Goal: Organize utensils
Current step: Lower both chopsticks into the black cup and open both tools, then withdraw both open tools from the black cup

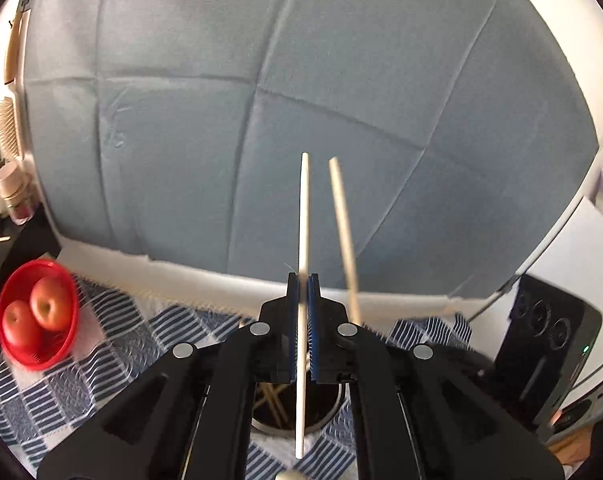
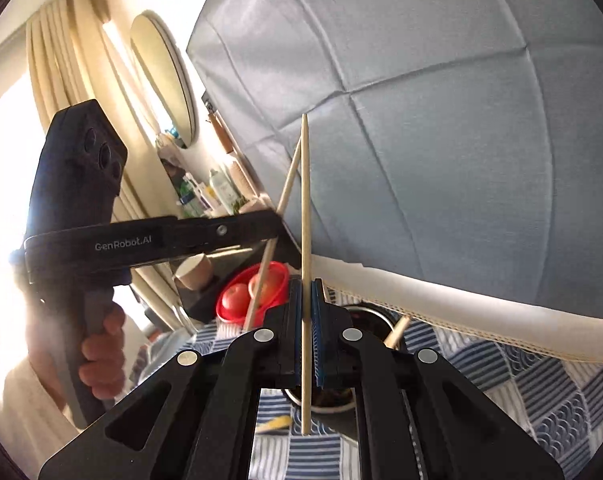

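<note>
- Above the metal utensil cup [image 1: 333, 408], the left gripper [image 1: 302, 300] is clamping a single pale chopstick [image 1: 304, 216] near its middle, with its upper length projecting ahead of the blue pads and its lower end hanging past the cup's rim.
- Beside it, the right gripper [image 2: 307, 304] is pinching a second chopstick [image 2: 306, 200] the same way, jaws narrowed right down onto the wood; this mid-length grip is probably keeping each stick steerable toward the cup [image 2: 375, 322].
- Inside the cup, more wooden chopsticks [image 1: 271, 398] are already leaning, and another handle [image 2: 397, 332] is poking over its rim, so the incoming sticks are likely needing a free gap.
- On the blue-and-white patterned cloth [image 1: 101, 352], a red bowl [image 1: 37, 320] holding two apples [image 1: 47, 306] is sitting well to one side.
- Behind everything, a grey-blue upholstered headboard [image 1: 301, 100] is filling the background, near enough for the raised tips to brush.
- From the right wrist view, a hand [image 2: 101, 356] is gripping the other tool's handle, and the two sticks are crossing close together.
</note>
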The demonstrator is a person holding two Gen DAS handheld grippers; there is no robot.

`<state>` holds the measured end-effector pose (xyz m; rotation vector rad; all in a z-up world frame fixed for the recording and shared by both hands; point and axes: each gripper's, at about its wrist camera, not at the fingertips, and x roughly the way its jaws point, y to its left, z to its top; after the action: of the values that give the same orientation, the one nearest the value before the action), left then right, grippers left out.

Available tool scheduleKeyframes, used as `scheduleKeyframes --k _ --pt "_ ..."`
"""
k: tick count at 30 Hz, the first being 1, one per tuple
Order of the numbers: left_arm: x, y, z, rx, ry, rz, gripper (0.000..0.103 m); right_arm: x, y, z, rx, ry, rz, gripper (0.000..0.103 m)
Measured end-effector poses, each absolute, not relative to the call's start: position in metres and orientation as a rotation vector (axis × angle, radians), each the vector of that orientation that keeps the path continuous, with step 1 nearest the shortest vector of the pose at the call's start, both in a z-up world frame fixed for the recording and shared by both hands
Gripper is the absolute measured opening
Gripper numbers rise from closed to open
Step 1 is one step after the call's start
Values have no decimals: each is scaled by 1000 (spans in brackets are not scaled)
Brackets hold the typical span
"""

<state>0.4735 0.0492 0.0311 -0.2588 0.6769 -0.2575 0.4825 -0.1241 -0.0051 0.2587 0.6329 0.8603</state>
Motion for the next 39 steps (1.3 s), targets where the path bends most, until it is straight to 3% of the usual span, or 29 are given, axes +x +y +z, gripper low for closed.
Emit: scheduleKeyframes --k 10,20,33,36,38,39 --pt "500 58 5 -298 600 -283 4 508 -118 -34 300 619 830 5" --pt "496 60 -30 -332 639 -299 4 503 -109 -49 229 661 831 5" --pt "462 55 -36 -203 709 -229 5 481 -115 -44 113 705 801 9" --pt "449 56 -32 -190 726 -218 19 473 -121 -38 80 703 784 10" --pt "437 56 -28 -155 721 -203 34 463 -130 -33 61 695 775 24" --pt "431 56 -27 -143 719 -196 37 460 -133 -31 53 691 769 34"
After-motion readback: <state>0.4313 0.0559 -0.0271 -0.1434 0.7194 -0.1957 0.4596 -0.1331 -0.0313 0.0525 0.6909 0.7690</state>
